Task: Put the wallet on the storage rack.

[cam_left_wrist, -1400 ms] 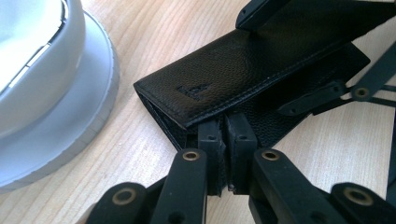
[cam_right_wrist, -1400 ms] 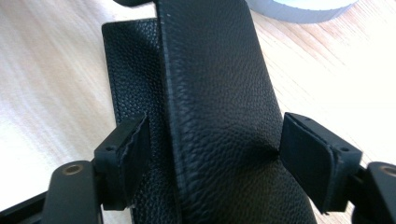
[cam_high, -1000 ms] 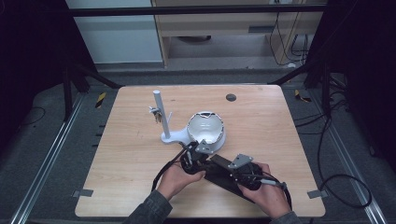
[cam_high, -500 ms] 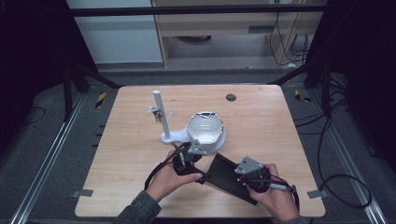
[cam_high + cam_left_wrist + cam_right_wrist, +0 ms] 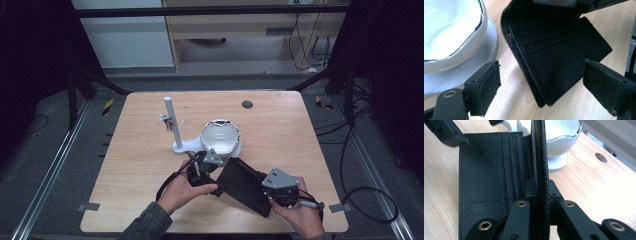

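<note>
Pebbled black leather, the long wallet [image 5: 489, 177] lies open on the near part of the desk [image 5: 125, 165], one flap flat, the other stood upright in the pressed-together jaws of the right gripper [image 5: 540, 192]. It looks light, limp and grippy, best taken by a flap's thin edge near the fold. Card slots rib its inside. Left gripper [image 5: 541, 82] hovers close, jaws spread. Just beyond stands a glossy white ceramic bowl [image 5: 221, 137] and a white stand [image 5: 176, 130].

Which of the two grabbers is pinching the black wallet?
The right gripper: its jaws are shut on the wallet's raised flap. The left gripper is open, jaws wide apart beside the wallet.
</note>
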A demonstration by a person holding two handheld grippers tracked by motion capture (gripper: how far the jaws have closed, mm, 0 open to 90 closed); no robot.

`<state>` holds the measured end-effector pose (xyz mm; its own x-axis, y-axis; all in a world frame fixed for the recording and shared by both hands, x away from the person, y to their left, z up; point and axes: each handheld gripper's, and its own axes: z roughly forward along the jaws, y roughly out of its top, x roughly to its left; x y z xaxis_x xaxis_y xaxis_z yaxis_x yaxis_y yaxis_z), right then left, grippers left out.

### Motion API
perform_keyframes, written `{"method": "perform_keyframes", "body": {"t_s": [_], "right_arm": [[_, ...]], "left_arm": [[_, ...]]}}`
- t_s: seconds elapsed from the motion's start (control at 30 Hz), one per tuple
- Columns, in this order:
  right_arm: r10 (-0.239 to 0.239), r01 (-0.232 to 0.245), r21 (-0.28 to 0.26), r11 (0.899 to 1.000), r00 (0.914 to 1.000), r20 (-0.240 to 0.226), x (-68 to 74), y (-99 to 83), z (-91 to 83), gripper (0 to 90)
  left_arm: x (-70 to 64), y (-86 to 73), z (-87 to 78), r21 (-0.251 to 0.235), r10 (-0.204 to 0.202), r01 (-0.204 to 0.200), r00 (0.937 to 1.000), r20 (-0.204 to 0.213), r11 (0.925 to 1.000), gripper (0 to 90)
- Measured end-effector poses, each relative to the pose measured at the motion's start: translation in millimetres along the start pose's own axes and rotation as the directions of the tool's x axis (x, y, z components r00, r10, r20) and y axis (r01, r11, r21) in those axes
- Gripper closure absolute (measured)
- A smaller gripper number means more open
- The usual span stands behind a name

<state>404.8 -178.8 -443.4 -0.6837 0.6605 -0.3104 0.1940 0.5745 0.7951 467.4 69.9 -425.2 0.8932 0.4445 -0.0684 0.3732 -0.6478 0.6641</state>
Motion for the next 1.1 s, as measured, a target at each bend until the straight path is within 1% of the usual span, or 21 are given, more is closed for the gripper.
{"method": "perform_keyframes", "body": {"t_s": [0.17, 0.23, 0.33, 0.37, 0.4, 0.47, 0.5, 0.53, 0.57, 0.6, 0.63, 0.7, 0.73, 0.77, 0.8, 0.83, 0.9, 0.93, 1.0, 1.07, 1.1], "right_arm": [[0.012, -0.012, -0.029, 0.999, 0.9999, -0.002, -0.1, 0.5, -1.0, 83.8], [0.017, -0.017, -0.042, 0.999, 0.9999, -0.001, -0.7, 0.7, -1.9, 83.9], [0.031, -0.03, -0.077, 0.997, 0.9995, 0.006, -2.6, 1.6, -4.4, 83.8], [0.031, -0.03, -0.077, 0.997, 0.9995, 0.006, -2.6, 1.6, -4.4, 83.8], [0.032, -0.031, -0.084, 0.996, 0.9995, 0.006, -3.0, 1.7, -5.0, 83.9], [0.037, -0.036, -0.1, 0.994, 0.9993, 0.01, -3.5, 2.3, -6.4, 83.8], [0.037, -0.035, -0.111, 0.993, 0.9992, 0.013, -4.1, 2.5, -7.4, 83.8], [0.037, -0.036, -0.119, 0.992, 0.9992, 0.011, -4.2, 2.5, -7.8, 83.8], [0.037, -0.036, -0.119, 0.992, 0.9992, 0.011, -4.2, 2.5, -7.8, 83.8], [0.035, -0.034, -0.123, 0.992, 0.9994, 0.006, -4.4, 1.8, -7.9, 83.8], [0.038, -0.037, -0.125, 0.991, 0.9993, 0.002, -4.6, 0.9, -7.7, 83.8], [0.041, -0.042, -0.125, 0.991, 0.9991, -0.014, -4.7, -1.1, -7.1, 83.6], [0.041, -0.042, -0.125, 0.991, 0.9991, -0.014, -4.7, -1.1, -7.1, 83.6], [0.037, -0.039, -0.125, 0.991, 0.9992, -0.015, -4.8, -2.2, -6.7, 83.4], [0.041, -0.045, -0.117, 0.992, 0.9986, -0.033, -4.1, -4.3, -6.1, 82.0], [0.041, -0.045, -0.117, 0.992, 0.9986, -0.033, -4.1, -4.3, -6.1, 82.0], [0.04, -0.046, -0.118, 0.992, 0.998, -0.048, -2.7, -6.5, -5.9, 79.0], [0.046, -0.053, -0.122, 0.991, 0.9972, -0.059, -1.8, -6.9, -5.9, 77.2], [0.043, -0.052, -0.116, 0.992, 0.9963, -0.074, 0.4, -7.6, -5.3, 71.8], [0.047, -0.057, -0.109, 0.992, 0.9947, -0.091, 2.1, -8.4, -4.3, 64.5], [0.057, -0.067, -0.097, 0.993, 0.9925, -0.108, 4.3, -8.7, -2.4, 56.8]], "left_arm": [[2.6, -0.2, 6.4, 0.018, -0.003, 0.003, 1.0, 0.009, 0.9998, 14.1], [3.8, -0.9, 10.1, 0.028, -0.011, 0.01, 0.9997, 0.023, 0.9996, 15.0], [5.4, 0.3, 15.4, 0.036, -0.018, 0.017, 0.999, 0.041, 0.9992, 16.8], [5.4, 0.3, 15.4, 0.036, -0.018, 0.017, 0.999, 0.041, 0.9992, 18.3], [5.7, 1.3, 16.5, 0.034, -0.023, 0.021, 0.9985, 0.049, 0.9992, 18.3], [8.1, 4.3, 17.0, 0.043, -0.022, 0.019, 0.9973, 0.07, 0.9989, 21.4], [8.4, 5.2, 17.3, 0.035, -0.027, 0.024, 0.9968, 0.075, 0.9991, 30.1], [10.4, 8.1, 14.9, 0.032, -0.037, 0.034, 0.9954, 0.089, 0.9989, 36.0], [10.4, 8.1, 14.9, 0.032, -0.037, 0.034, 0.9954, 0.089, 0.9989, 41.3], [12.9, 11.0, 10.8, 0.025, -0.063, 0.061, 0.9929, 0.101, 0.9978, 45.5], [13.4, 12.2, 8.4, 0.021, -0.078, 0.076, 0.9908, 0.111, 0.9969, 50.5], [14.9, 14.6, 3.1, 0.011, -0.095, 0.094, 0.9864, 0.134, 0.9955, 59.6], [14.9, 14.6, 3.1, 0.011, -0.095, 0.094, 0.9864, 0.134, 0.9955, 63.5], [14.6, 16.3, -0.2, 0.008, -0.095, 0.095, 0.9852, 0.142, 0.9954, 63.5], [14.2, 17.6, -2.4, 0.009, -0.09, 0.09, 0.9852, 0.146, 0.9959, 70.5], [13.1, 20.0, -6.2, 0.009, -0.081, 0.08, 0.986, 0.146, 0.9967, 70.5], [11.1, 23.5, -11.1, 0.013, -0.073, 0.072, 0.9883, 0.134, 0.9973, 74.4], [10.1, 26.5, -14.6, 0.017, -0.059, 0.057, 0.9904, 0.125, 0.9982, 76.0], [8.5, 31.6, -20.4, 0.013, -0.05, 0.049, 0.9919, 0.117, 0.9987, 78.8], [7.6, 37.6, -26.5, 0.016, -0.034, 0.033, 0.9937, 0.107, 0.9993, 80.0], [7.1, 40.1, -28.6, 0.02, -0.028, 0.026, 0.9946, 0.1, 0.9995, 80.4]]}}
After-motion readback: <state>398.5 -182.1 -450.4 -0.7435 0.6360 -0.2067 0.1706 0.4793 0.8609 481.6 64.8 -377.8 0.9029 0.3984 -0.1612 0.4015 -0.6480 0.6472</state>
